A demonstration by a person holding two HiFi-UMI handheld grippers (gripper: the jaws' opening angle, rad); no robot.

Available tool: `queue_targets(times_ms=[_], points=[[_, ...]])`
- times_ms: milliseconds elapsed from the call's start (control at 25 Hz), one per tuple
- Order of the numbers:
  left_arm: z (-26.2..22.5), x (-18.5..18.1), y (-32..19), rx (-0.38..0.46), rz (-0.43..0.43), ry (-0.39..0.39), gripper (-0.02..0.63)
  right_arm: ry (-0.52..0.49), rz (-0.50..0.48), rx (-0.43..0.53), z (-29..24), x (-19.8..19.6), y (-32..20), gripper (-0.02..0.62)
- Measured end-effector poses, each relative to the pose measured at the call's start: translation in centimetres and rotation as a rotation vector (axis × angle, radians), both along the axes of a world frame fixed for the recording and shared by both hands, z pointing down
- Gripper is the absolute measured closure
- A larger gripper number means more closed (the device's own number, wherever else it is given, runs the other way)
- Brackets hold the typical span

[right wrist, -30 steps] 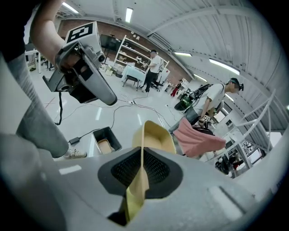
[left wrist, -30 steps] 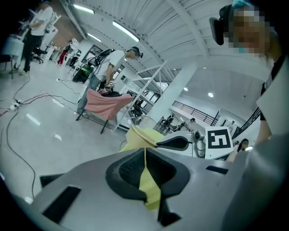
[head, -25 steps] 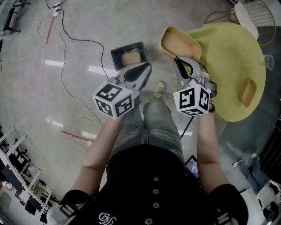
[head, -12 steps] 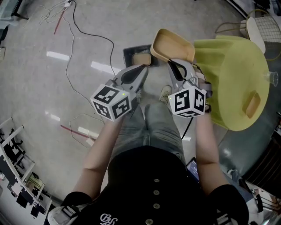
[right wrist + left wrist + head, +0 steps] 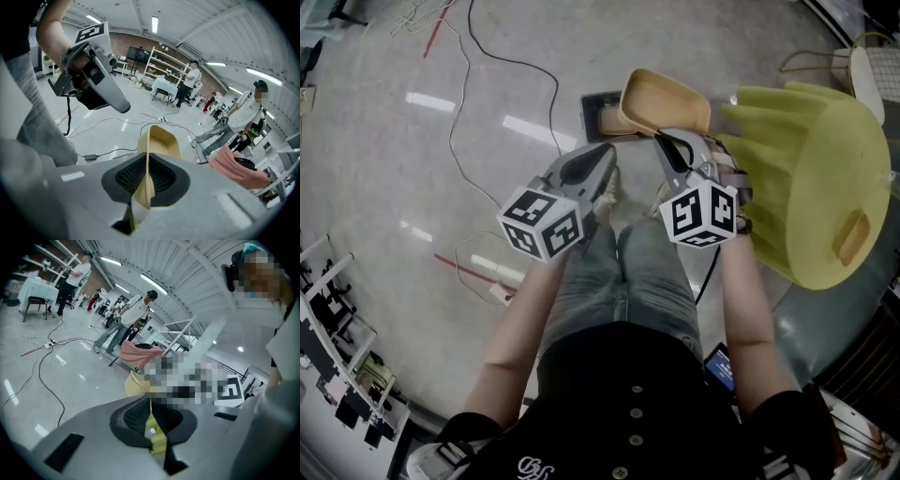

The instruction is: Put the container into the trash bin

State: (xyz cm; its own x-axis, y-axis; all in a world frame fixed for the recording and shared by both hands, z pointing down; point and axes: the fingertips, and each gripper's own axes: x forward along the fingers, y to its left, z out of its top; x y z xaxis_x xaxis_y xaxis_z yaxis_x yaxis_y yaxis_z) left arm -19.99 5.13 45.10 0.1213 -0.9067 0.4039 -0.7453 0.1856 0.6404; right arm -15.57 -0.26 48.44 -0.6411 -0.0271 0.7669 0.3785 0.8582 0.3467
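A tan, shallow container (image 5: 666, 101) hangs above the floor, and my right gripper (image 5: 667, 141) is shut on its near rim. In the right gripper view that rim (image 5: 149, 154) runs edge-on between the black pads. A dark trash bin (image 5: 592, 105) stands on the floor beyond it. The container hides the bin's right part, and something tan lies inside the bin. My left gripper (image 5: 607, 157) hovers left of the container with its jaws together and nothing in them. In the left gripper view only a thin yellow slit shows between the pads (image 5: 136, 416).
A round table under a yellow cloth (image 5: 811, 178) stands at the right, close to my right arm. Cables (image 5: 487, 66) and a power strip (image 5: 502, 281) lie on the floor at the left. My own legs and a shoe (image 5: 609, 187) are below the grippers. People stand far off.
Both grippers have moved left and away from the yellow table. The container travelled with the right one. It now overlaps the trash bin instead of sitting to its right.
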Motion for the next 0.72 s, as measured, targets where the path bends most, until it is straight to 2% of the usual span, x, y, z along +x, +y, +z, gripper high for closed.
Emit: queue_targets(times_ms=[720], points=[[6.6,-0.9,1.9,-0.080,-0.055,0.075,0.586,0.091,-0.089,-0.087,8.3,-1.4,3.1,0.577]])
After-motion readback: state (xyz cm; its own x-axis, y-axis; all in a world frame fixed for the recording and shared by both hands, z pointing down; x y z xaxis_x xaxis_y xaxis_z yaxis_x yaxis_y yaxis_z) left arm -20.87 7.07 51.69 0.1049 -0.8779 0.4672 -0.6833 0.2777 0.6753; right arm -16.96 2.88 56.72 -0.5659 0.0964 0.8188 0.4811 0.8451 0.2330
